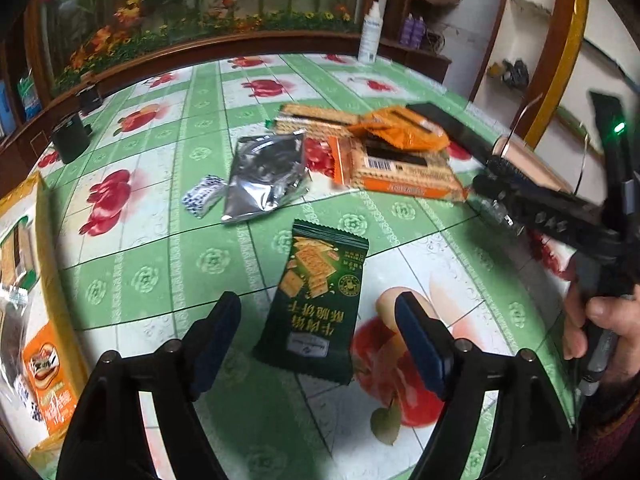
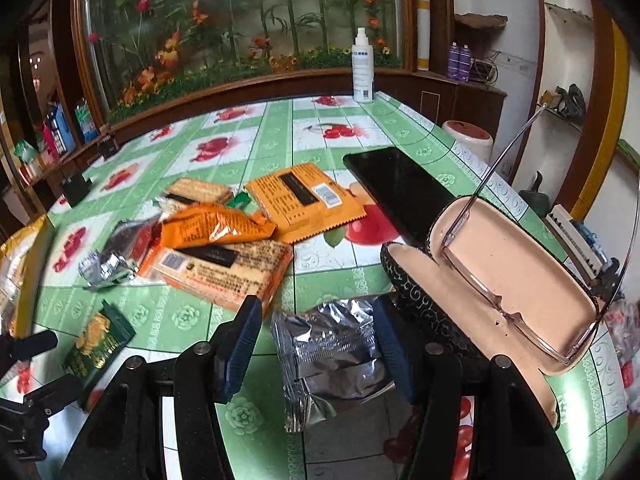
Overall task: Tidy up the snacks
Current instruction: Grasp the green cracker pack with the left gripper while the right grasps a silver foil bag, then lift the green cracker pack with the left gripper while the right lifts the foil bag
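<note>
A dark green cracker packet [image 1: 316, 300] lies flat on the fruit-print tablecloth [image 1: 160, 248]. My left gripper [image 1: 318, 332] is open and straddles its near end, with neither pad touching it. The same packet [image 2: 100, 344] shows at the lower left of the right wrist view. My right gripper [image 2: 318, 344] is open around a crumpled silver foil packet [image 2: 328, 356] on the table; a strip of cloth shows between the left pad and the packet. Orange wafer packs [image 2: 224, 272] and an orange pouch [image 2: 304, 204] are piled mid-table. A person's hand [image 1: 592, 320] holds the right gripper.
A yellow-rimmed box [image 1: 52, 264] with snacks sits at the left edge. A second foil packet [image 1: 264, 176] and a small blue-white wrapper [image 1: 202, 196] lie near the pile. A phone [image 2: 400, 188], an open glasses case [image 2: 500, 272] and a spray bottle [image 2: 363, 66] stand to the right and back.
</note>
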A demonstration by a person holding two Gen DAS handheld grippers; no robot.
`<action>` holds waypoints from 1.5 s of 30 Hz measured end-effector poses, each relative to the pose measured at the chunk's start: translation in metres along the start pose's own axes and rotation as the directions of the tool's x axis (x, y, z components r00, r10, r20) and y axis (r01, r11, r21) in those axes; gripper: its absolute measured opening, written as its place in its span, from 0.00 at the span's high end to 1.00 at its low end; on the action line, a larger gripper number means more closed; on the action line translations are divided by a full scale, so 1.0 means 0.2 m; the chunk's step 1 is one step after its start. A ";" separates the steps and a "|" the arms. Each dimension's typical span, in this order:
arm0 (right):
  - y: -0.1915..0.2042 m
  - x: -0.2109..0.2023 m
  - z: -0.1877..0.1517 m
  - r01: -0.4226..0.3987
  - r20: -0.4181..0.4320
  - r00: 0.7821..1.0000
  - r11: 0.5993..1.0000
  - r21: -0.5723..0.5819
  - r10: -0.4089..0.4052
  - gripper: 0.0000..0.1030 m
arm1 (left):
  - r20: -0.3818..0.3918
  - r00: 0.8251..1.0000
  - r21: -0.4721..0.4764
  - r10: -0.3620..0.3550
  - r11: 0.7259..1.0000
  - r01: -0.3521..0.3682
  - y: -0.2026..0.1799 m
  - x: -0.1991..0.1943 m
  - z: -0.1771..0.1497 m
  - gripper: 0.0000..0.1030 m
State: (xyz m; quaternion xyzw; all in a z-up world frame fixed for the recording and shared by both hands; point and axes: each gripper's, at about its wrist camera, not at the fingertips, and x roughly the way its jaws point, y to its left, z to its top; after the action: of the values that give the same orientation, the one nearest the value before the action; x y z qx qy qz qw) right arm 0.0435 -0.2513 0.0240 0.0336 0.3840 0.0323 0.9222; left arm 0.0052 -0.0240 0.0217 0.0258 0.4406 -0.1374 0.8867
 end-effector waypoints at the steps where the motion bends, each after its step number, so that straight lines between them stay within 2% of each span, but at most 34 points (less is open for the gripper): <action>1: 0.00 -0.02 0.00 -0.007 0.015 1.000 1.000 0.004 0.007 0.41 | -0.003 1.000 0.009 0.003 1.000 -0.003 -0.01 0.02 0.00 0.24; 5: -0.03 -0.02 0.00 -0.031 0.020 0.999 0.999 0.037 0.030 0.41 | -0.006 0.999 0.030 0.048 0.998 -0.047 -0.03 0.08 -0.01 0.25; 6: -0.05 -0.02 0.01 -0.046 0.021 0.999 0.998 0.053 0.045 0.40 | 0.001 0.997 0.048 0.074 0.996 -0.074 -0.04 0.08 -0.01 0.30; 8: -0.07 -0.03 0.01 -0.057 0.034 0.998 0.995 0.081 0.054 0.40 | 0.016 0.998 0.047 0.067 0.997 -0.068 -0.04 0.08 0.00 0.41; 9: -0.08 -0.03 0.01 -0.051 0.033 0.998 0.995 0.087 0.048 0.40 | 0.023 0.997 0.047 0.072 0.996 -0.073 -0.04 0.08 0.00 0.51; 10: -0.08 -0.03 0.01 -0.051 0.029 0.998 0.995 0.088 0.049 0.41 | 0.029 0.997 0.046 0.071 0.996 -0.072 -0.03 0.07 0.00 0.57; 15: -0.08 -0.02 0.01 -0.052 0.020 0.999 0.995 0.085 0.051 0.40 | 0.043 0.998 -0.020 0.054 0.998 -0.053 0.07 0.04 -0.01 0.58; 17: -0.06 0.00 0.01 -0.086 0.004 0.996 0.994 0.072 0.086 0.40 | 0.052 0.997 -0.055 0.052 0.997 -0.050 0.12 0.03 -0.01 0.58; 19: 0.01 -0.01 0.00 -0.134 0.000 0.991 0.991 0.012 0.134 0.38 | 0.062 0.997 -0.092 0.043 0.995 -0.038 0.17 0.02 -0.01 0.58; 20: 0.06 -0.01 -0.01 -0.175 -0.008 0.984 0.984 -0.021 0.175 0.38 | 0.068 0.997 -0.103 0.039 0.994 -0.032 0.18 0.01 -0.01 0.58; 22: 0.13 -0.03 -0.02 -0.336 -0.043 0.942 0.940 -0.060 0.334 0.40 | 0.079 0.996 -0.112 0.034 0.993 -0.025 0.19 0.00 -0.01 0.58; 23: 0.14 -0.05 -0.01 -0.382 -0.026 0.924 0.923 -0.051 0.381 0.40 | 0.085 0.996 -0.114 0.033 0.993 -0.023 0.19 0.00 -0.01 0.58; 25: 0.10 -0.13 0.01 -0.354 0.076 0.931 0.934 -0.045 0.357 0.39 | 0.100 0.995 -0.115 0.030 0.993 -0.019 0.19 -0.02 0.00 0.58; 27: 0.02 -0.15 0.02 -0.259 0.133 0.958 0.966 0.017 0.255 0.39 | 0.106 0.994 -0.120 0.025 0.993 -0.012 0.19 -0.02 0.00 0.58; 29: -0.04 -0.11 0.03 -0.197 0.105 0.977 0.977 0.077 0.188 0.39 | 0.110 0.994 -0.123 0.019 0.992 -0.005 0.19 -0.02 0.00 0.58; 31: -0.07 -0.04 0.01 -0.149 0.029 0.989 0.982 0.117 0.146 0.39 | 0.119 0.993 -0.121 0.020 0.993 -0.005 0.19 -0.04 0.00 0.58; 35: -0.04 0.04 -0.01 -0.136 -0.045 0.989 0.986 0.095 0.141 0.39 | 0.126 0.992 -0.123 0.018 0.992 -0.003 0.20 -0.04 0.00 0.58; 38: 0.03 0.01 -0.02 -0.252 -0.033 0.967 0.968 0.024 0.252 0.38 | 0.131 0.991 -0.127 0.021 0.992 -0.004 0.20 -0.05 0.00 0.58; 40: 0.07 -0.05 -0.02 -0.270 0.017 0.962 0.962 -0.039 0.271 0.36 | 0.135 0.991 -0.130 0.021 0.992 -0.004 0.20 -0.06 0.00 0.58; 41: 0.09 -0.09 -0.02 -0.262 0.064 0.962 0.962 -0.070 0.267 0.33 | 0.137 0.990 -0.131 0.022 0.991 -0.004 0.20 -0.06 0.00 0.58; 42: 0.09 -0.11 -0.02 -0.234 0.095 0.966 0.970 -0.072 0.240 0.25 | 0.140 0.990 -0.131 0.025 0.991 -0.006 0.20 -0.07 0.00 0.58; 43: 0.07 -0.12 -0.03 -0.193 0.102 0.975 0.980 -0.046 0.197 0.25 | 0.141 0.990 -0.133 0.029 0.991 -0.010 0.20 -0.07 0.00 0.58; 45: 0.03 -0.10 -0.04 -0.164 0.054 0.985 0.986 0.040 0.161 0.25 | 0.144 0.989 -0.140 0.030 0.990 -0.009 0.21 -0.07 0.00 0.58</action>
State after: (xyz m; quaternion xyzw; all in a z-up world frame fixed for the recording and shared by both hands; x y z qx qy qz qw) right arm 0.0233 -0.2460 0.0326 0.0858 0.3571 0.0980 0.9249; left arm 0.0082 0.0197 0.0304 -0.0417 0.3830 -0.0993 0.9174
